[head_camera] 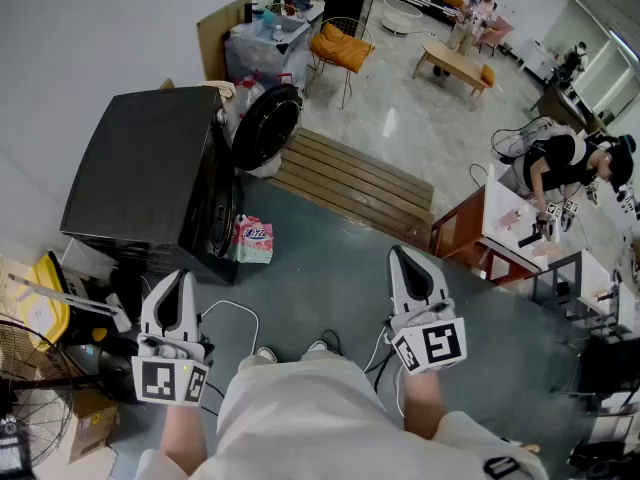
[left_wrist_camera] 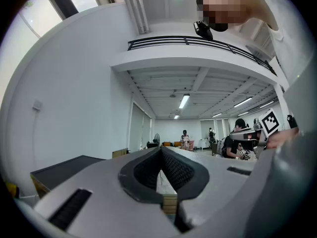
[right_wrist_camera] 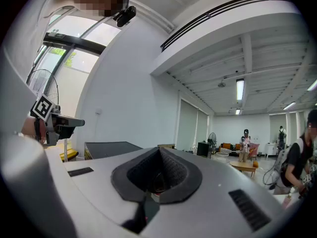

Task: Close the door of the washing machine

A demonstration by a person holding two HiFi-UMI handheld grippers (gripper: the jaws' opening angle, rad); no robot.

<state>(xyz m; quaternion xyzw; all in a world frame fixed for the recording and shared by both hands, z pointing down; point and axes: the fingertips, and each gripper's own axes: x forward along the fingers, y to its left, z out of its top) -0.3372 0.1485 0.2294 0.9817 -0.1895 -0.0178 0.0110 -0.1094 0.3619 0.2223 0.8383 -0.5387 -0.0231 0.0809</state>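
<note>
The black washing machine (head_camera: 150, 173) stands at the left of the head view, its round door (head_camera: 266, 126) swung open at the far right corner. Both grippers hang level in front of the person, well short of the machine. My left gripper (head_camera: 179, 276) is just off the machine's near corner, its jaws together with nothing between them. My right gripper (head_camera: 398, 254) is over the grey floor to the right, jaws together and empty. The machine's dark top (left_wrist_camera: 64, 168) shows low at the left of the left gripper view, and the same top (right_wrist_camera: 111, 148) shows in the right gripper view.
A pink detergent bag (head_camera: 254, 239) lies on the floor by the machine's front. A wooden slat platform (head_camera: 352, 183) lies beyond the door. A fan (head_camera: 30, 383) and a yellow object (head_camera: 45, 303) crowd the near left. A brown table (head_camera: 468, 230) and a person (head_camera: 572, 163) are at the right.
</note>
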